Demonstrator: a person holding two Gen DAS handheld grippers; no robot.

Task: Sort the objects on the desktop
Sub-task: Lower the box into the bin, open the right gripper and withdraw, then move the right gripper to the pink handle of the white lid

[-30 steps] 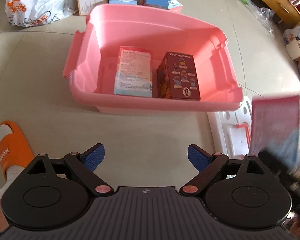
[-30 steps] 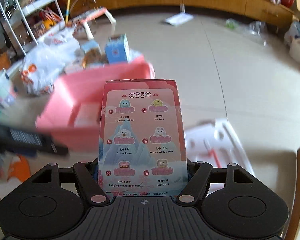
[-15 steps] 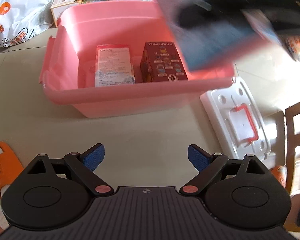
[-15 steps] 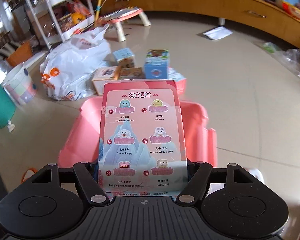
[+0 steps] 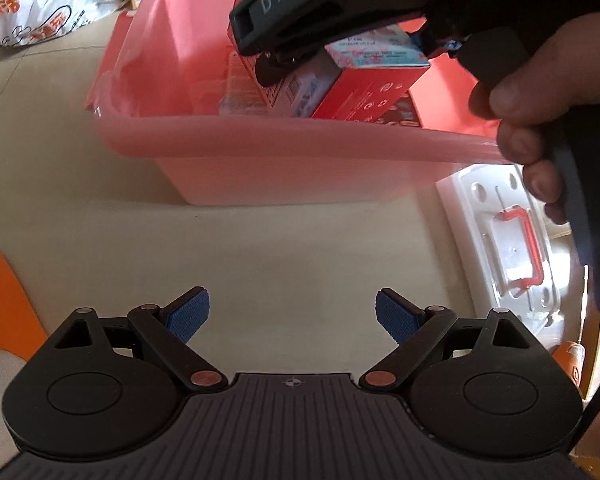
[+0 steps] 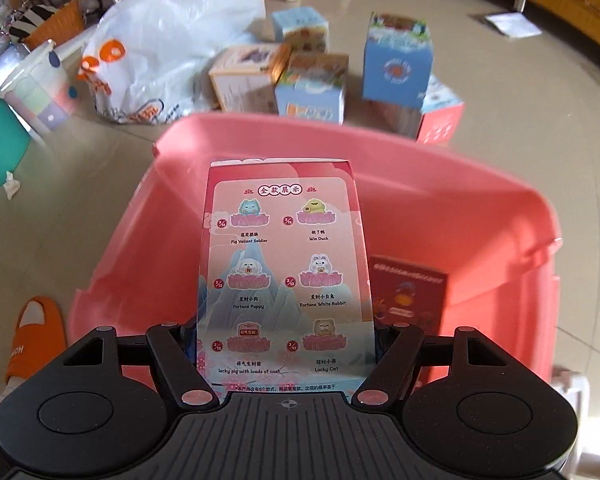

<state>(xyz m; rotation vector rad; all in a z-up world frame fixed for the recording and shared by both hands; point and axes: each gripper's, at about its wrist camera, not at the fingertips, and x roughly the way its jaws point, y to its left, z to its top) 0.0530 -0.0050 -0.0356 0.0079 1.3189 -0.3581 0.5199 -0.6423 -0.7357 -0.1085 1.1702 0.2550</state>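
Note:
My right gripper point(image 6: 286, 344) is shut on a pink toy box point(image 6: 284, 276) printed with small animal figures, holding it over the open pink plastic bin point(image 6: 460, 208). In the left wrist view the same pink toy box point(image 5: 364, 80) hangs above the pink plastic bin point(image 5: 284, 140), with a hand around the right gripper's handle. A dark red box point(image 6: 412, 300) lies on the bin floor to the right. Another box lying in the bin is mostly hidden. My left gripper point(image 5: 291, 316) stands open over bare floor in front of the bin, with nothing between its blue pads.
Several more boxes point(image 6: 312, 88) stand on the floor behind the bin, beside a white plastic bag point(image 6: 160, 56). A white lid with a red handle point(image 5: 516, 248) lies right of the bin. An orange slipper point(image 6: 32, 336) and a green tub point(image 6: 0, 136) are at the left.
The right gripper has carried the pink toy box from the right, over the bin, and lower. The left gripper has sunk toward the floor, still open.

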